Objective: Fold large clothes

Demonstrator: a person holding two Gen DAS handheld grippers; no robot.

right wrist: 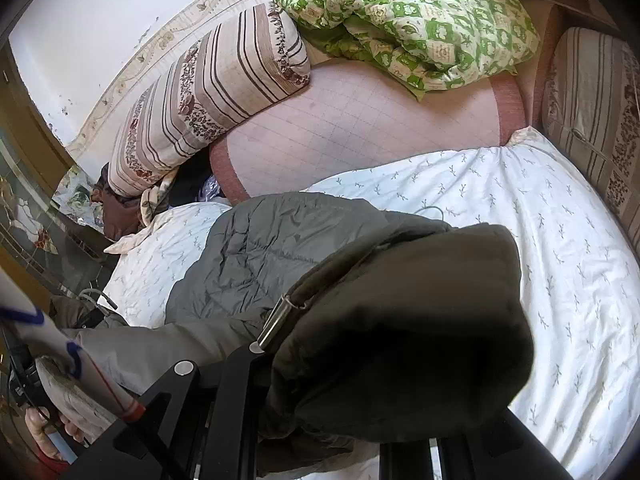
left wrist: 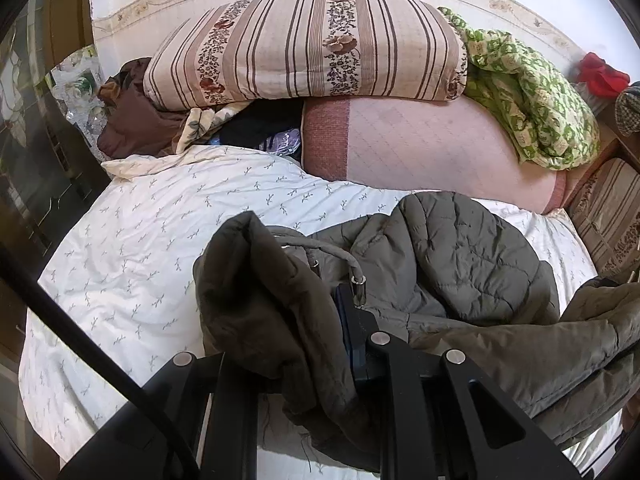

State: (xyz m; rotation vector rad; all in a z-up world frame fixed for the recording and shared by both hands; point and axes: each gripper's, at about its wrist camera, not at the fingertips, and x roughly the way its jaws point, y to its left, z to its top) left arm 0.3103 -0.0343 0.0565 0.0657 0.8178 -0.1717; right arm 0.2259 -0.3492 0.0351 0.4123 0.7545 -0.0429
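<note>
An olive padded jacket with a grey quilted lining lies partly on the white sprigged bedcover. My left gripper is shut on a bunch of its olive fabric, which drapes over the fingers and leaves only one blue pad showing. A drawstring with a metal tip hangs across it. In the right wrist view the jacket spreads to the left. My right gripper is shut on another olive fold that hides its fingertips, and a metal toggle lies beside it.
A striped floral pillow, a green patterned quilt and a pink pad are stacked along the wall. A striped cushion bounds the right side. A glass door stands at the left. A person's hand shows low left.
</note>
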